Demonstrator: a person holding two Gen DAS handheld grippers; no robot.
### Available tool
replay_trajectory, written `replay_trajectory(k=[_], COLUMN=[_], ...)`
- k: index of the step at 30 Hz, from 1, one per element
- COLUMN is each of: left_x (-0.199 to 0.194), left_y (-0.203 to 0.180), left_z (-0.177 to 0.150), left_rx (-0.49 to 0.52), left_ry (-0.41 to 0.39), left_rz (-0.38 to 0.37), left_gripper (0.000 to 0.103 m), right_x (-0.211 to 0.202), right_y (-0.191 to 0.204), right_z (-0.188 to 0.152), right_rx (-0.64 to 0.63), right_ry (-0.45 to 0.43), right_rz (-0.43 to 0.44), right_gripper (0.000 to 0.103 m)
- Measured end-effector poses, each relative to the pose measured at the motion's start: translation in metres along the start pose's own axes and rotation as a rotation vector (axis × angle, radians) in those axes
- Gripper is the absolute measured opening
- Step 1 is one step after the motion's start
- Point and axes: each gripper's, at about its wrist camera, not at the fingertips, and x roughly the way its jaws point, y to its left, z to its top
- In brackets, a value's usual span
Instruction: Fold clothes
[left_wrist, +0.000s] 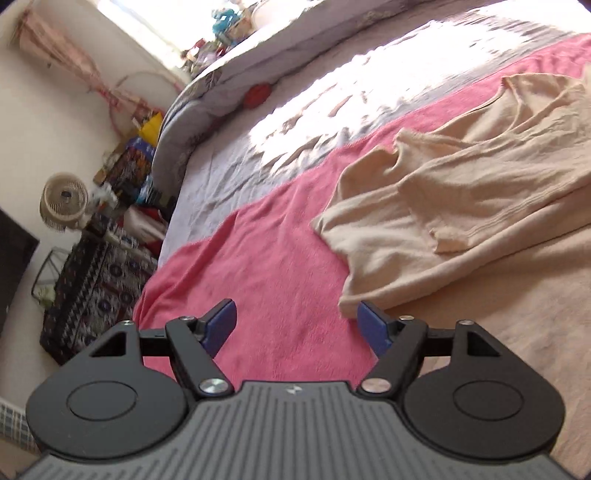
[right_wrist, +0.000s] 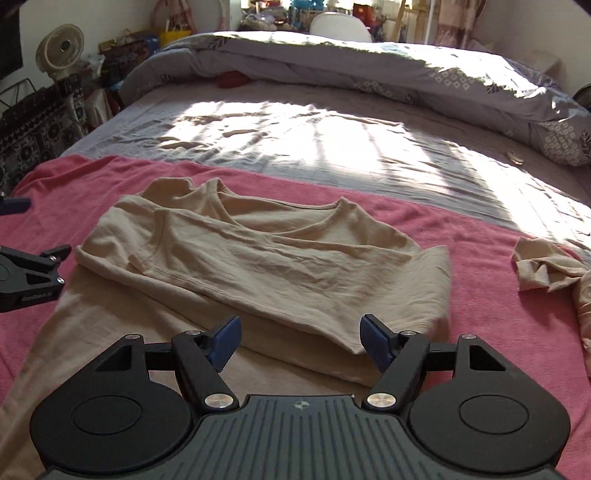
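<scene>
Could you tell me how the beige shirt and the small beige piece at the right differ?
The beige shirt is large and partly folded, its neckline showing; the small beige piece is far smaller and crumpled. The shirt lies in front of the right gripper; the piece sits off to the right. Both rest on the pink blanket and share a colour.

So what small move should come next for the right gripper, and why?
Probably ease the right gripper forward and down onto the near hem of the beige shirt. It is open and empty, and the hem lies just ahead of its fingertips, partly folded.
</scene>
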Motion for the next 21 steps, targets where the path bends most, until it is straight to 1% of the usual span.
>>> replay_trajectory(k=[2,3,6,7,8,10,11,12,14,15,16,17,18,21], left_x=[-0.002,-0.002,0.007,0.014,0.025,0.048,0.058,0.066,0.077,0.080,0.081,0.080,0.079,0.075], left_y=[-0.017,-0.023,-0.035,-0.038,-0.037,-0.032,-0.023,-0.011,0.007,0.012,0.015,0.016,0.016,0.015], left_z=[0.015,0.022,0.037,0.041,0.043,0.047,0.045,0.041,0.034,0.032,0.032,0.033,0.034,0.035], left_rx=[0.098,0.130,0.153,0.142,0.085,-0.067,-0.199,-0.337,-0.532,-0.592,-0.621,-0.636,-0.642,-0.639], left_ry=[-0.097,-0.135,-0.150,-0.121,-0.052,0.110,0.189,0.248,0.309,0.319,0.318,0.314,0.309,0.300], left_rz=[-0.021,-0.049,-0.171,-0.202,-0.239,-0.323,-0.379,-0.431,-0.500,-0.513,-0.514,-0.521,-0.533,-0.553], left_gripper=[0.079,0.079,0.079,0.079,0.079,0.077,0.077,0.075,0.073,0.072,0.069,0.061,0.056,0.056], right_x=[0.001,0.001,0.002,0.002,0.004,0.008,0.009,0.008,0.009,0.009,0.009,0.010,0.009,0.009], right_y=[-0.013,-0.020,-0.035,-0.040,-0.043,-0.045,-0.045,-0.046,-0.045,-0.045,-0.045,-0.045,-0.045,-0.046], right_z=[-0.003,-0.005,-0.009,-0.010,-0.011,-0.012,-0.014,-0.016,-0.020,-0.022,-0.024,-0.026,-0.027,-0.028], right_rx=[-0.007,0.003,0.070,0.093,0.112,0.141,0.156,0.162,0.167,0.170,0.174,0.178,0.180,0.186], right_ry=[0.006,0.012,0.019,0.020,0.023,0.028,0.032,0.034,0.041,0.047,0.051,0.055,0.057,0.060], right_rz=[-0.090,-0.117,-0.142,-0.148,-0.150,-0.151,-0.149,-0.148,-0.147,-0.145,-0.144,-0.143,-0.142,-0.141], right_gripper=[0.072,0.072,0.074,0.074,0.074,0.074,0.074,0.074,0.074,0.074,0.074,0.074,0.074,0.074])
